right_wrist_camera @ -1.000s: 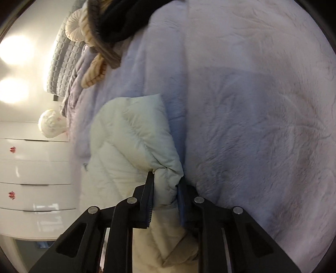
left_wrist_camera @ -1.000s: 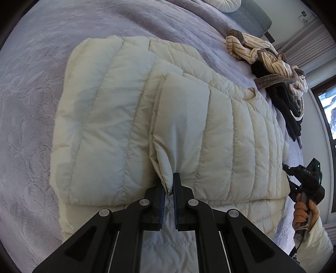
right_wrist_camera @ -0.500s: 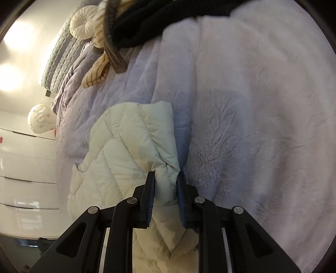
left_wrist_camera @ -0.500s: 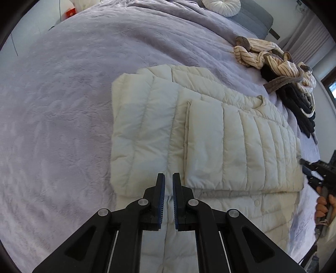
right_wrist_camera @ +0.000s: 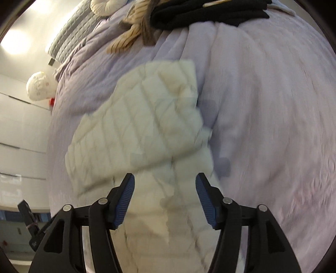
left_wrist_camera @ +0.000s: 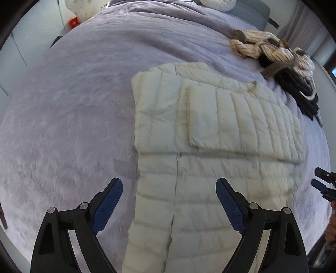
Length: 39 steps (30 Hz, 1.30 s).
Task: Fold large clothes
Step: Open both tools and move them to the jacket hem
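Note:
A cream quilted puffer jacket (left_wrist_camera: 210,130) lies flat on the lilac bed cover (left_wrist_camera: 69,117), its upper part folded down over the body with a sleeve laid across. My left gripper (left_wrist_camera: 169,189) hovers above the jacket's lower half, its jaws opening wide, nothing between the blue pads. In the right wrist view the same jacket (right_wrist_camera: 147,117) appears blurred. My right gripper (right_wrist_camera: 164,184) hangs above it with jaws opening and no cloth in them. The right gripper's tip (left_wrist_camera: 324,180) shows at the right edge of the left wrist view.
A heap of striped beige and black clothes (left_wrist_camera: 279,58) lies at the far right of the bed. A round white cushion (left_wrist_camera: 216,4) and a grey headboard (left_wrist_camera: 252,12) are at the head. White drawers (right_wrist_camera: 19,130) stand beside the bed.
Both grippers let go of the jacket's folded edge, rose away from it and opened. The folded part now lies flat on the jacket.

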Motion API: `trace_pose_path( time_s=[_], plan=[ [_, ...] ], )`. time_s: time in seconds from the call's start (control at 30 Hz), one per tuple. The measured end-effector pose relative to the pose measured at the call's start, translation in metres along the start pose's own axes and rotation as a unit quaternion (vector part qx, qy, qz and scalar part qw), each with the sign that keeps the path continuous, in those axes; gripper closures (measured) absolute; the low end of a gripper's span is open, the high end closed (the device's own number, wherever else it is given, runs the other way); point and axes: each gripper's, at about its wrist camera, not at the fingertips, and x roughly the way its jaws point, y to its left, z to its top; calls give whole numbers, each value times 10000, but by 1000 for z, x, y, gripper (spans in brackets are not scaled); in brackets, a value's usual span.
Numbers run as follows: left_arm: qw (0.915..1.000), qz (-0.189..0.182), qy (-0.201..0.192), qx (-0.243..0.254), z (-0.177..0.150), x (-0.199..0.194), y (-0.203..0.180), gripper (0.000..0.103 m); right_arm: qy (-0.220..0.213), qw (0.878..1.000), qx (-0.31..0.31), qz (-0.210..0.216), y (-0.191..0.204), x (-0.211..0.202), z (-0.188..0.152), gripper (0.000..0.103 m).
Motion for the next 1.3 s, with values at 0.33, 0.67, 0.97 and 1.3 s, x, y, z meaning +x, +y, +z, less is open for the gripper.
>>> trace_pose_path(
  time_s=[0.33,0.67,0.97,1.3],
  plan=[
    [9994,117,295,96,-43,-23,8,0,168,9999,-8,34,14,-23,-50,20],
    [9966,303,739,190,-75,-20,24,0,185,9997,163,-95,5,-30,-94,0],
    [9940,311,1026,201,-100,-13,43,0,463,9962,367,-632,-26,-27,-110,0],
    [9898,-380,1363,145,-125,0,59,0,711,9858,1393,-617,-86,-25,-127,0]
  ],
)
